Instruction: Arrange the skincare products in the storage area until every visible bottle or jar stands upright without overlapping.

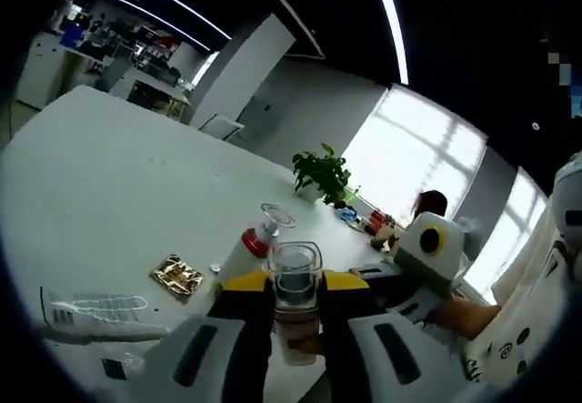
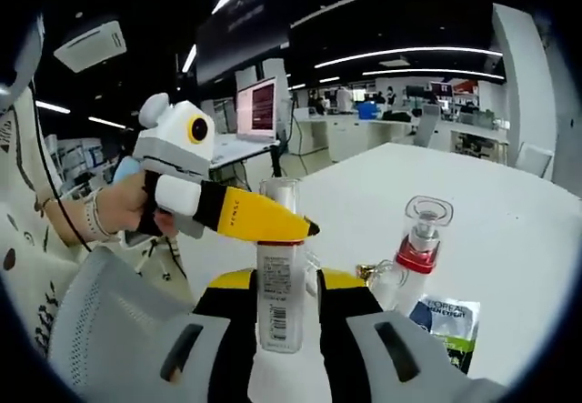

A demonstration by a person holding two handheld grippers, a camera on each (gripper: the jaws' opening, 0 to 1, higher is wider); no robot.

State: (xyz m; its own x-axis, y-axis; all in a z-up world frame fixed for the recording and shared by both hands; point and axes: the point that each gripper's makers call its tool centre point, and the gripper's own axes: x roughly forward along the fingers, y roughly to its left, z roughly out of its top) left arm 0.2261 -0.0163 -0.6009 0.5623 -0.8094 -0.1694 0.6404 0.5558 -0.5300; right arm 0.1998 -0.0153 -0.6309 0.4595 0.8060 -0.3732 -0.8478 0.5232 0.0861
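Left tool (image 1: pixel 296 330): I see it pinching the bottle (image 1: pixel 295 298).
Right tool (image 2: pixel 280 317): pinching the same bottle.
Spray (image 2: pixel 411 257): upright, right, on the surface (image 2: pixel 509 230).

Place: we are looking at an open-plan office or lab floor.
Ceiling: long light strips (image 1: pixel 386 21) are glowing across a dark ceiling.
Work surface: we are working at a large white table (image 1: pixel 118 185).
Screens: a monitor (image 2: pixel 257 107) is showing a lit page on a desk behind the person.
Background: we are seeing more white desks (image 2: pixel 400 135) stretching away, with people sitting or standing far off.
Windows: daylight is coming through big windows (image 1: pixel 414 162).
Greenery: a potted plant (image 1: pixel 322 174) is standing at the table's far edge.
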